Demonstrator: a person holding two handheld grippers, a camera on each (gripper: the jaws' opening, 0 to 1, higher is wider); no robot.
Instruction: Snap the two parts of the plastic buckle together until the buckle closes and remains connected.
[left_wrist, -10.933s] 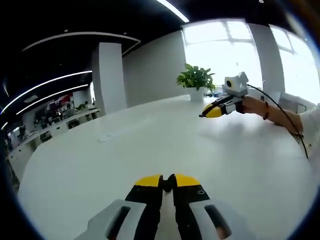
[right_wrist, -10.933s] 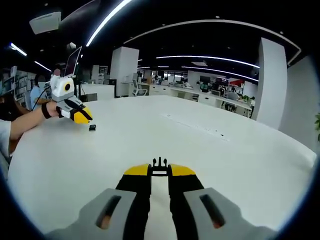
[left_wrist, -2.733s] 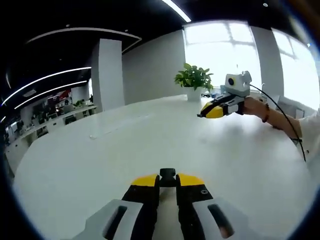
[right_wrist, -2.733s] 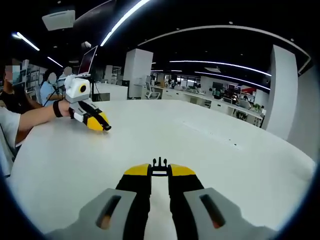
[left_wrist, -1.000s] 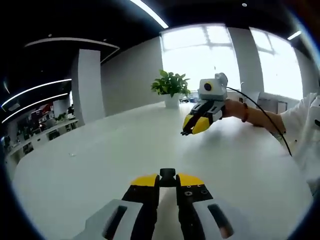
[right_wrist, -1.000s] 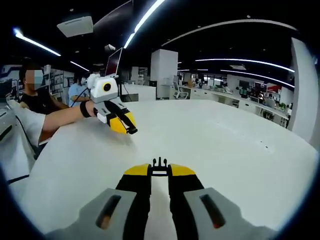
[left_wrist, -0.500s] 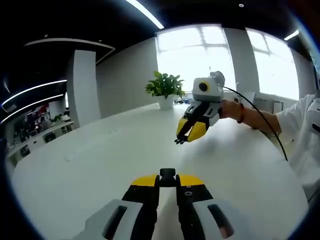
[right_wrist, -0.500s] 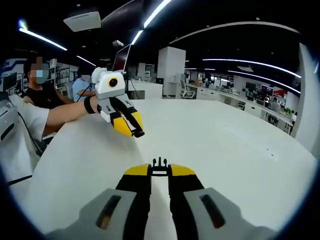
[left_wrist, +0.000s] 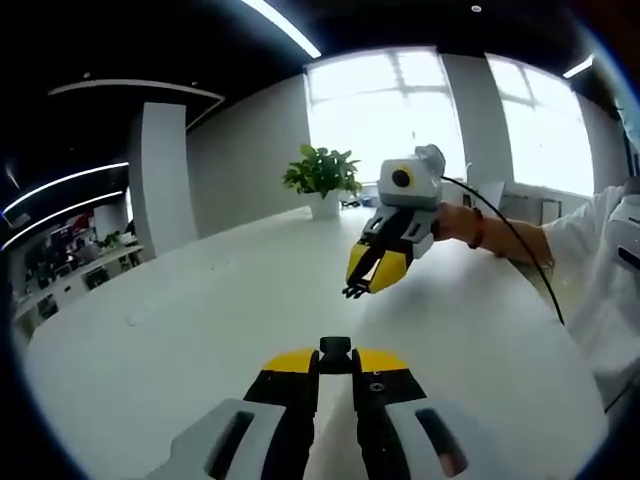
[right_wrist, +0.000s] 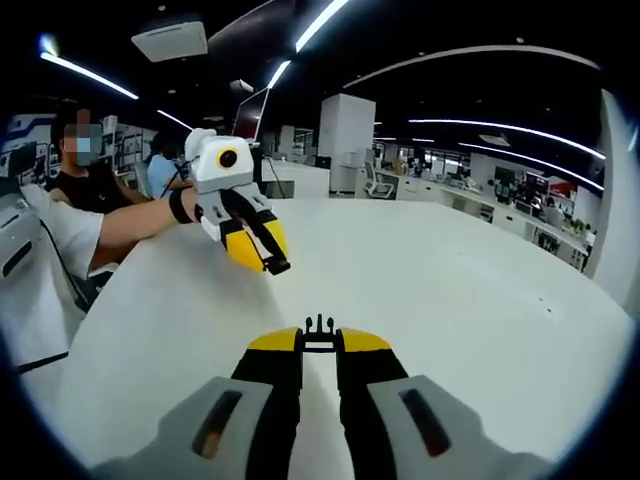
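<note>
above the white counter (left_wrist: 180, 330), the left gripper (left_wrist: 335, 353) has its fingers pinching the socket half of the buckle (left_wrist: 335, 347). the right gripper (right_wrist: 319, 338) has its fingers pinching the pronged half of the buckle (right_wrist: 319, 324). both halves hang apart in the air, pointing toward each other.

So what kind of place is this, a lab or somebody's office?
Most likely a big open-plan office. A large white table fills the foreground, rows of desks with chairs run behind it under long ceiling light strips, and a green potted plant stands by bright windows.
</note>
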